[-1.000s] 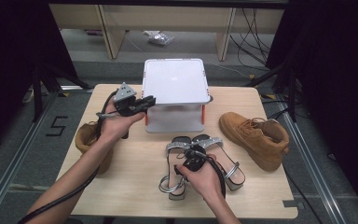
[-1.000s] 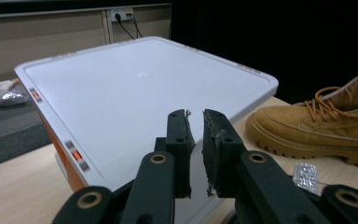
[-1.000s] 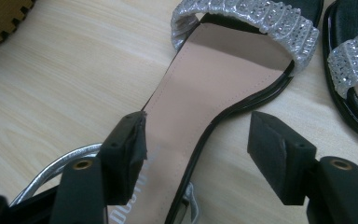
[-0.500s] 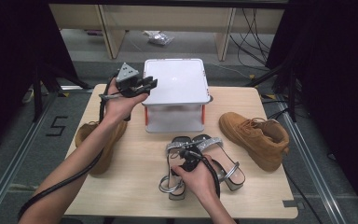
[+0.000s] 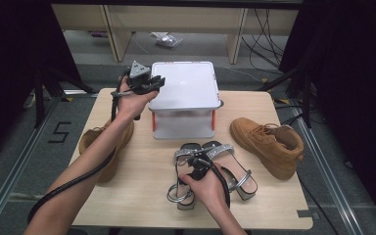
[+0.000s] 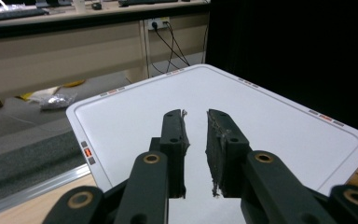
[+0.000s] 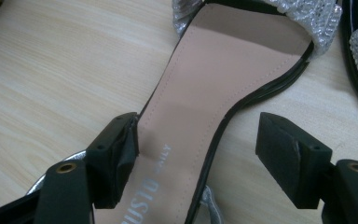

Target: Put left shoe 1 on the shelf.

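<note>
A pair of black sandals with glittery silver straps lies at the table's front middle. My right gripper point(image 5: 196, 164) point(image 7: 200, 135) points down over the left sandal point(image 5: 180, 188). Its jaws have just been opening and stand wide on either side of the tan insole point(image 7: 223, 70); the right pad is clear of the sole's edge. My left gripper point(image 5: 155, 84) point(image 6: 196, 121) hovers over the left edge of the white box lid point(image 5: 188, 85) point(image 6: 284, 121). Its jaws have just been closing, with a narrow gap and nothing between them.
A tan boot point(image 5: 269, 142) lies on its side at the right of the wooden table point(image 5: 142, 196). A second tan boot point(image 5: 100, 147) sits at the left, partly under my left forearm. The second sandal point(image 5: 237, 171) lies beside my right hand. Cables trail from both grippers.
My left hand has risen and moved away from me, from the box's front left corner to above the lid's left edge. The right hand has stayed over the sandal.
</note>
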Demonstrator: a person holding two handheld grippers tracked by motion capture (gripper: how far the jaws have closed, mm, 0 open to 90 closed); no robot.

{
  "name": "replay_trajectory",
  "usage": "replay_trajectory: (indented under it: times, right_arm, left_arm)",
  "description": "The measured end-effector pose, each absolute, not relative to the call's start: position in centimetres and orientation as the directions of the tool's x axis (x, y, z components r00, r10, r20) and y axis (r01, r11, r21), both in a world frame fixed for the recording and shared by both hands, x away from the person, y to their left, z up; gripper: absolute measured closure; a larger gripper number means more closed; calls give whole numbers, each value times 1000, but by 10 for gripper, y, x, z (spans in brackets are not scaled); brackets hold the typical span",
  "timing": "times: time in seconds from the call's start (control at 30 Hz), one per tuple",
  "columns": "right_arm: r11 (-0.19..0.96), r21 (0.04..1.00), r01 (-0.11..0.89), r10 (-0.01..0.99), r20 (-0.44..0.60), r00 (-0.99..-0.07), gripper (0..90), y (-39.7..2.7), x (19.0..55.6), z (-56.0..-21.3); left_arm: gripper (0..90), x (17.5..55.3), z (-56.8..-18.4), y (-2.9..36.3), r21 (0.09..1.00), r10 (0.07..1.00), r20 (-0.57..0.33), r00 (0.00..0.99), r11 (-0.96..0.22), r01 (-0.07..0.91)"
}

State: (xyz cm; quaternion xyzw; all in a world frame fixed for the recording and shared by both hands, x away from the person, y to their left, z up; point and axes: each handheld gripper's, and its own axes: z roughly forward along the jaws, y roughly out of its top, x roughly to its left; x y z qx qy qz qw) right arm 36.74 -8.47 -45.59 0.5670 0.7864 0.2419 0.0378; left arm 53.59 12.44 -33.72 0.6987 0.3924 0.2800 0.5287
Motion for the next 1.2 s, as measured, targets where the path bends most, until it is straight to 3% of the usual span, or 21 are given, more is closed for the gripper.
replay_trajectory:
  times: [0.4, 0.67, 0.7, 0.87, 0.93, 1.07, 1.1, 1.2]
  right_arm:
    - [248, 409, 878, 907, 221, -358, 300, -77, 369, -457]
    - [231, 319, 919, 922, 229, -311, 289, -65, 371, -459]
    - [268, 346, 899, 909, 219, -355, 288, -67, 374, -461]
    - [247, 312, 917, 914, 239, -327, 279, -67, 375, -459]
    - [279, 329, 902, 902, 234, -364, 279, -70, 379, -462]
    - [231, 279, 932, 919, 253, -303, 291, -68, 377, -460]
    - [269, 310, 912, 906, 241, -349, 294, -70, 380, -461]
    - [232, 275, 933, 917, 257, -304, 287, -68, 379, -459]
  left_arm:
    - [763, 544, -353, 126, 946, 852, -36, 522, -140, 293]
    - [763, 544, -359, 125, 940, 851, -35, 524, -151, 307]
    - [763, 544, -359, 125, 940, 851, -35, 524, -151, 307]
    - [764, 544, -360, 124, 938, 852, -39, 522, -150, 314]
    - [768, 545, -360, 124, 937, 851, -39, 523, -151, 315]
    - [773, 545, -362, 123, 933, 853, -40, 521, -155, 326]
    - [778, 546, -364, 123, 929, 855, -40, 517, -158, 333]
    - [782, 546, -366, 124, 927, 857, -39, 514, -160, 338]
